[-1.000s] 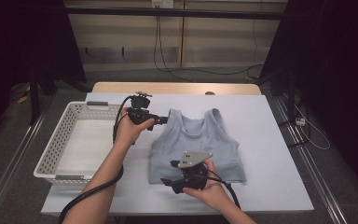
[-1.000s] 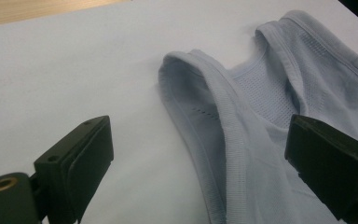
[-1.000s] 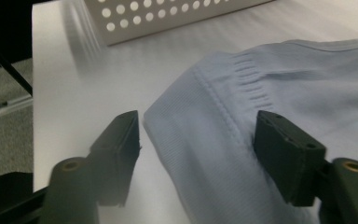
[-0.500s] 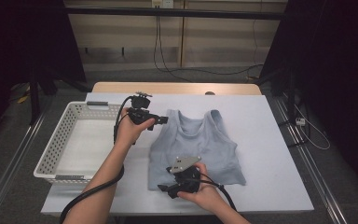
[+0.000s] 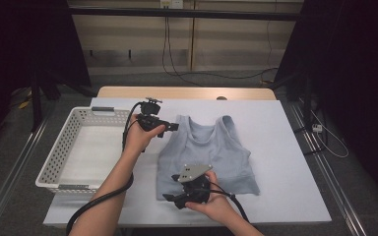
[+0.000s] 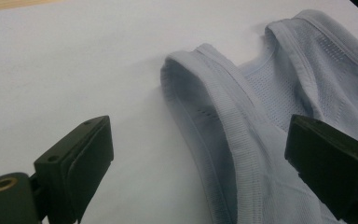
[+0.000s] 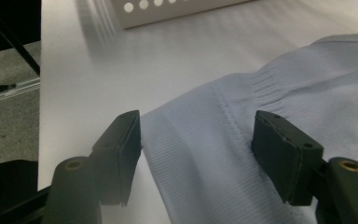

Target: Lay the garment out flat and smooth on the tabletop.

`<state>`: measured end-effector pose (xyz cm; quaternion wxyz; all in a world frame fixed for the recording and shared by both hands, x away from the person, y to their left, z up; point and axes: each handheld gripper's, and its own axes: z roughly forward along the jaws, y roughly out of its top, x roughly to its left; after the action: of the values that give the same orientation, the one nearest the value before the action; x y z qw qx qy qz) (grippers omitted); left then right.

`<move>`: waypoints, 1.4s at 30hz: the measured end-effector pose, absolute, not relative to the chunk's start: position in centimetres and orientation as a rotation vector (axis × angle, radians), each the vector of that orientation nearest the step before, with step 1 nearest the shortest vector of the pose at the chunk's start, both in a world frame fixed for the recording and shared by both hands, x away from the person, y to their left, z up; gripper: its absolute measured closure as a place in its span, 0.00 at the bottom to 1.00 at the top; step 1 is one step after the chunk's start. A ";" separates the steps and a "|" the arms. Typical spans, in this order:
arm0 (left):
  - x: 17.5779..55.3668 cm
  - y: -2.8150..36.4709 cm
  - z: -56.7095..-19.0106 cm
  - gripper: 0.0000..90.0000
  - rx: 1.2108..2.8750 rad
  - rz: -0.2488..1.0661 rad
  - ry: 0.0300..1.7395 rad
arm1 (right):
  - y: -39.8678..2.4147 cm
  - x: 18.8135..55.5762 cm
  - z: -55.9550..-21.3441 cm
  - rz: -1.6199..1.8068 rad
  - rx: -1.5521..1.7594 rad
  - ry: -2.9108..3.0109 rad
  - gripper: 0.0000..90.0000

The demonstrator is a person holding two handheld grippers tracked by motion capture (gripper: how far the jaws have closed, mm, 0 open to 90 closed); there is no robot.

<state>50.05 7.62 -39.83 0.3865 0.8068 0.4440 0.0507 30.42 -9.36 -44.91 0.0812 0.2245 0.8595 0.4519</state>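
A light blue sleeveless top (image 5: 211,152) lies flat on the white table (image 5: 295,147), straps pointing away from the person. My left gripper (image 5: 173,128) hovers by its left strap (image 6: 214,107). That gripper (image 6: 200,140) is open, with the strap between the jaws and untouched. My right gripper (image 5: 172,200) is at the hem's near left corner. In the right gripper view it (image 7: 198,135) straddles the ribbed hem (image 7: 200,154), open. Its jaws have just been closing a little, and the pads do not press on the cloth.
A white perforated basket (image 5: 54,162) stands at the table's left side, next to the left forearm. Black cables trail from both grippers off the near edge. A wooden strip (image 5: 187,92) runs along the table's far edge.
My right gripper has shifted a little to the left along the hem toward its corner. The left gripper has stayed by the strap.
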 end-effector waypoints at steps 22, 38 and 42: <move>52.5 5.5 -41.9 0.25 2.089 0.218 1.096 | -7.6 30.3 -46.1 1.270 0.614 2.661 0.33; 55.0 4.3 -45.6 0.44 2.125 0.259 1.057 | -7.4 30.1 -46.1 1.232 0.601 2.643 0.36; 54.9 4.1 -45.8 0.50 2.116 0.264 1.047 | -7.3 30.1 -46.1 1.221 0.589 2.633 0.43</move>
<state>54.88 4.07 -45.79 0.3738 0.8261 0.4089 0.1031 30.09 -7.33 -46.10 0.0899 0.1981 0.8855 0.4105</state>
